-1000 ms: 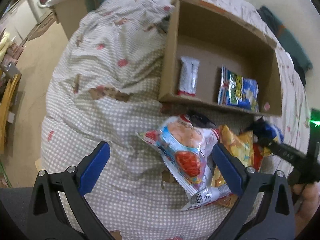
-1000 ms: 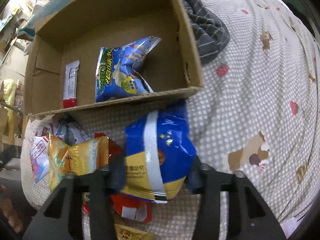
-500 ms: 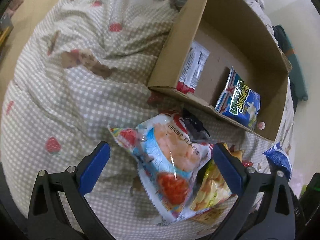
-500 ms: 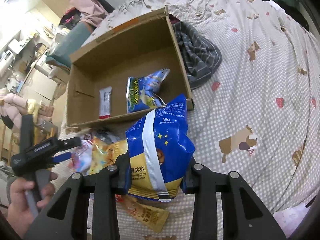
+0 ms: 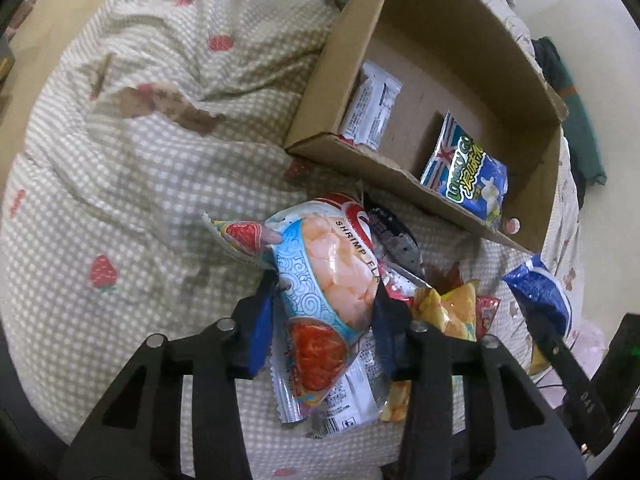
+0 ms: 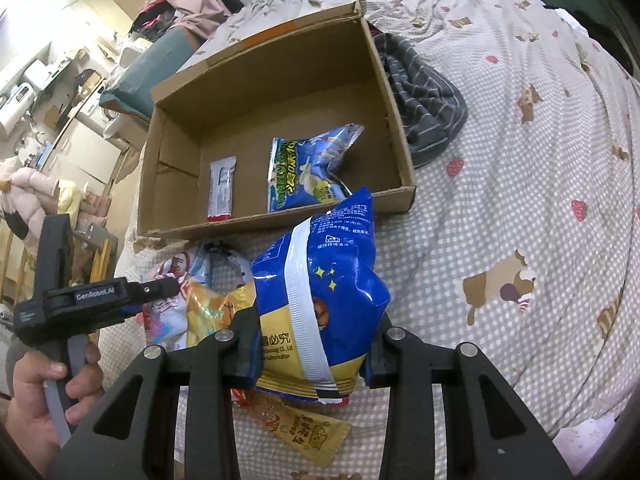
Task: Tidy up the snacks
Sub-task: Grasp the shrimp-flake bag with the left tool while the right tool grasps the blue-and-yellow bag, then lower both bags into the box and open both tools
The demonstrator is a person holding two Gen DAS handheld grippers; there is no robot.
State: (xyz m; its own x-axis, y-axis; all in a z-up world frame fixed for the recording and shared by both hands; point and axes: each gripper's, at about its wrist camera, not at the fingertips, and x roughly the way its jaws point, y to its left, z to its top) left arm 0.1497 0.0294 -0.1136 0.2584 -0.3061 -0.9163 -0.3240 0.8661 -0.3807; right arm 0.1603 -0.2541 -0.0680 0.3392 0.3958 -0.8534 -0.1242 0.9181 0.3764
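Left tongs [image 5: 324, 312] closing on shrimp bag [image 5: 332, 276]; right tongs [image 6: 312, 344] clench blue bag [image 6: 320, 292]. Risk: slick film slipping before box [image 6: 400, 160].

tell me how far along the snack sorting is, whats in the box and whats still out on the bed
Done: two snacks lie in the cardboard box, a white bar and a blue-green bag.

In hand: the right gripper holds a blue and yellow bag clear of the bed; the left gripper is closing on the shrimp flakes bag.

Left: a yellow bag, an orange sachet and some other packets in the pile.
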